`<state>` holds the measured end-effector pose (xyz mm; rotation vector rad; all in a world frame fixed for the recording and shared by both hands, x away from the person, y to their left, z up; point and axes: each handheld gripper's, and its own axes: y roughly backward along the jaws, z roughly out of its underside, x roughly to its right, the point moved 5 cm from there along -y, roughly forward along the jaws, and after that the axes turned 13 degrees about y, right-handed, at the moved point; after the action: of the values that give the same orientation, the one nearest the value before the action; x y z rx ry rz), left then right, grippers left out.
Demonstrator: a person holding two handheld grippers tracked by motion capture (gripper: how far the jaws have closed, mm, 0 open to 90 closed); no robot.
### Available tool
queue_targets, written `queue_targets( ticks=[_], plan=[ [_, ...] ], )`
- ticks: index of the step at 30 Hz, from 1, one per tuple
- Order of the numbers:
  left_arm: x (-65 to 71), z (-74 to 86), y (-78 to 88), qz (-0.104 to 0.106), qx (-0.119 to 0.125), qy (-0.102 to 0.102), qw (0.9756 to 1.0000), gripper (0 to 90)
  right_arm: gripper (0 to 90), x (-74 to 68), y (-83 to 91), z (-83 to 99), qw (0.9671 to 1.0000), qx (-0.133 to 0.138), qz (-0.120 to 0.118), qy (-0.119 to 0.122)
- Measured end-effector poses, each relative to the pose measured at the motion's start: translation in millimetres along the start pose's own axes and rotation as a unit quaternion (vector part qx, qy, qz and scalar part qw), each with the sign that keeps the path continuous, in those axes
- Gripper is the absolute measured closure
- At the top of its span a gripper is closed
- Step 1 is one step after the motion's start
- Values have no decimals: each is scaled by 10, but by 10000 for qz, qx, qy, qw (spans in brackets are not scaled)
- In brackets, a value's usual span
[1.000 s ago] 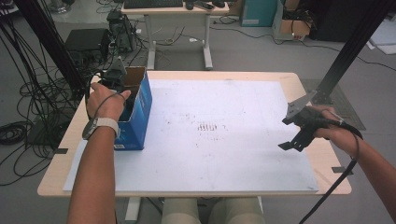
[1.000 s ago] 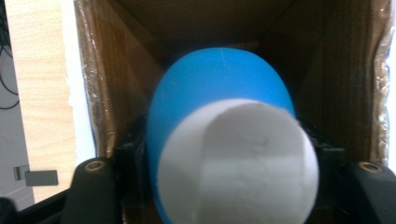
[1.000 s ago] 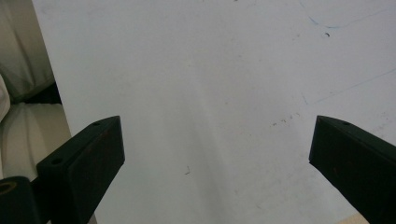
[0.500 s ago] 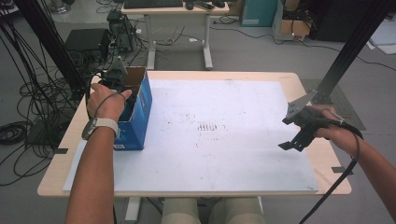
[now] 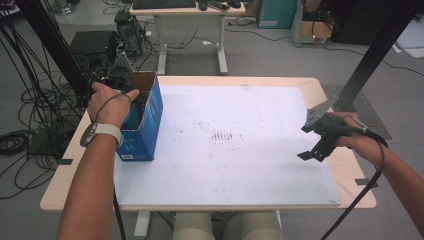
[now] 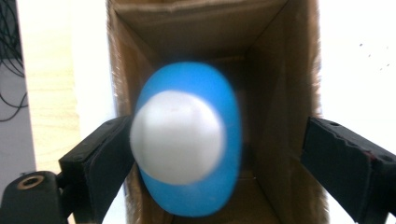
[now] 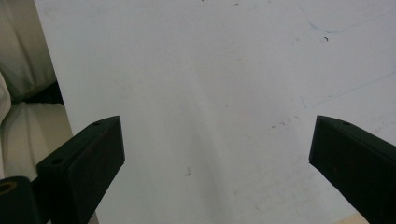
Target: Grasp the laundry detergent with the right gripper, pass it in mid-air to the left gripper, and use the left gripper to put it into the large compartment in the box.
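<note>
At the bench's (image 5: 280, 82) far-left corner, the left gripper (image 6: 212, 154) hangs over the open blue box (image 5: 150, 120). Its fingers (image 6: 100, 161) have just been spreading; the blue-and-white object (image 6: 189, 140) shows blurred between them with a clear gap on the right, so it reads as released and dropping into the box, where half a second ago the hand sat lower at the mouth. Judged from this, the drop-off is done. The right gripper (image 5: 320, 137) idles near the right edge, fingers spread and empty
</note>
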<state>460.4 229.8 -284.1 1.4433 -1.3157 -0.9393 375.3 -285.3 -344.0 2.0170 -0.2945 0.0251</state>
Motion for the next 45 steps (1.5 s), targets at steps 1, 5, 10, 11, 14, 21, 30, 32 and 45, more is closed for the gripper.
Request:
queue_targets(
  ticks=[1, 5, 10, 11, 14, 21, 30, 32, 45],
  plan=[
    [13, -9, 28, 28, 66, 46, 10000, 114, 32, -1, 2, -1, 10000, -1, 5, 2],
    [63, -34, 167, 66, 206, -91, 9997, 104, 32, -4, 14, 2, 10000, -5, 14, 5],
    [144, -62, 325, 138, 284, -174, 9993, 102, 32, -18, 25, -6, 10000, 4, 15, -12],
    [163, -69, 360, 143, 294, -194, 9993, 100, 32, -18, 28, -5, 10000, 2, 20, -4],
    [224, -92, 465, 129, 358, -285, 9989, 96, 32, -21, 40, 2, 10000, -5, 22, 12],
    [377, -120, 700, 119, 429, -549, 9975, 85, 32, -42, 85, 24, 10000, -11, 47, -36],
    [548, -111, 982, 74, 541, -868, 9947, 83, 32, -51, 128, 36, 10000, -29, 65, 4],
    [586, -107, 1043, 35, 596, -955, 9936, 83, 32, -58, 136, 29, 10000, -16, 78, -34],
    [805, -11, 1202, 164, 360, -1612, 9861, 83, 32, -38, 174, 23, 9999, -49, 86, 107]
  ],
)
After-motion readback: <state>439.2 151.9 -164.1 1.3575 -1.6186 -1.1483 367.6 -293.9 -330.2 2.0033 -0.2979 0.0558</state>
